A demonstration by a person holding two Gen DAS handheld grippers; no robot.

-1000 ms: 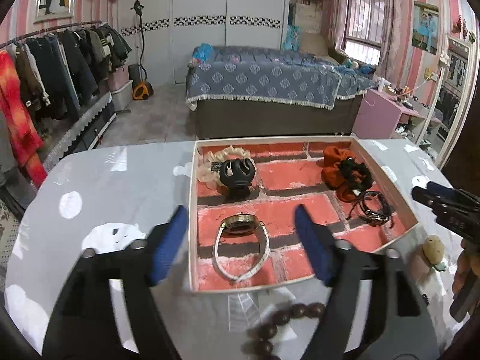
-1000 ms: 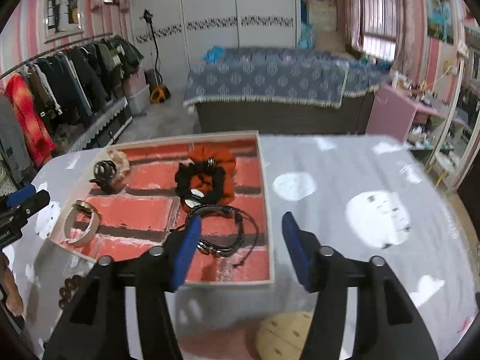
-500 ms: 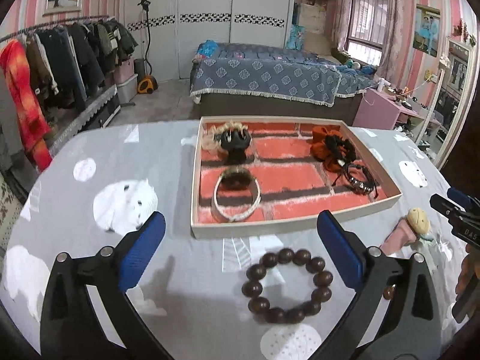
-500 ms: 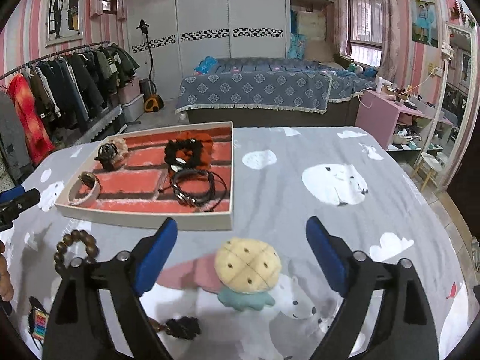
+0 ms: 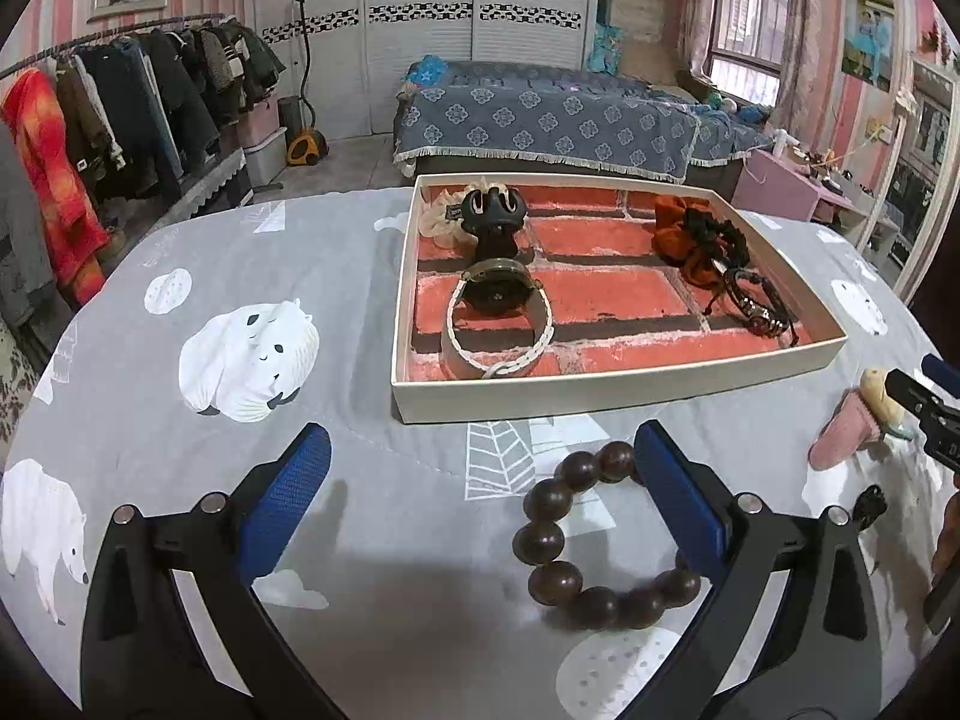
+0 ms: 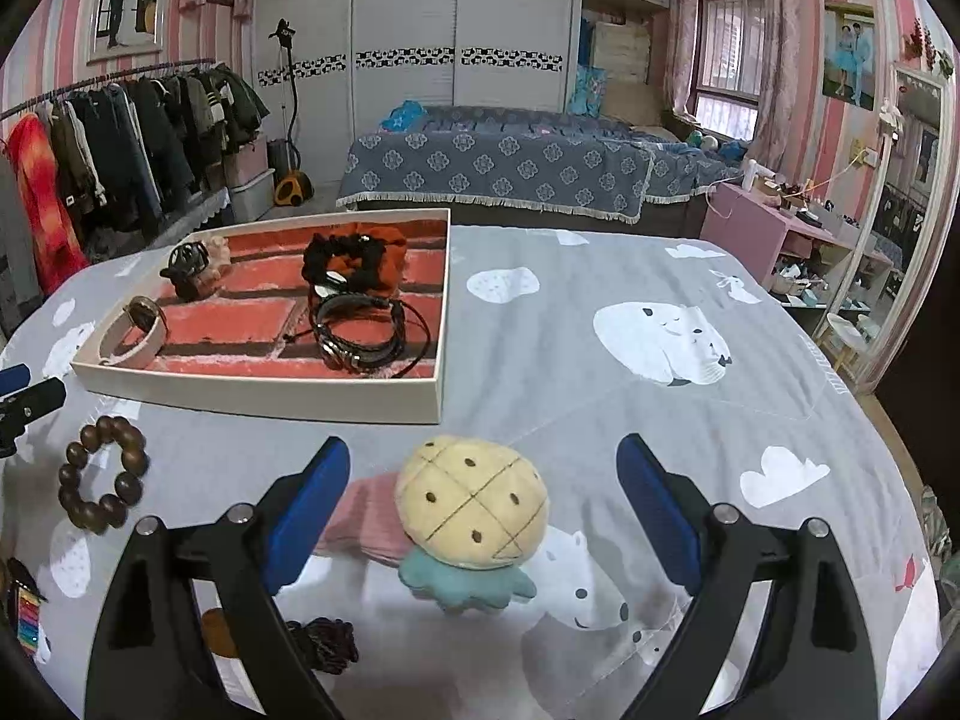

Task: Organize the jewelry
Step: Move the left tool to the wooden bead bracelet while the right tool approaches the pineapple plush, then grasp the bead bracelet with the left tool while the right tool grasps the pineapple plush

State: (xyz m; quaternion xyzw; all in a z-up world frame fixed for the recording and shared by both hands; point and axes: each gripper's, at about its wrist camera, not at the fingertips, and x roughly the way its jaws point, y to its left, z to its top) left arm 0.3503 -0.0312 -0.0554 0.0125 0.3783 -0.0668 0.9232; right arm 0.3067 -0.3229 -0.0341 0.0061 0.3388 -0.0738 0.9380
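A shallow tray with a red brick-pattern floor sits on the grey tablecloth; it also shows in the right wrist view. In it lie a white-strap watch, a black claw clip on a cream scrunchie, an orange and black scrunchie and a dark braided bracelet. A brown wooden bead bracelet lies on the cloth in front of the tray, by my left gripper's right finger. My left gripper is open and empty. My right gripper is open around a pineapple-shaped plush hair piece.
A pink fabric piece lies under the plush. A small black item and a multicoloured strip lie near the table's front edge. A bed, a clothes rack and a pink cabinet stand beyond the table.
Both grippers have drawn back from the tray toward the table's front. The bead bracelet now lies beside my left gripper, and the pineapple plush lies between my right gripper's fingers.
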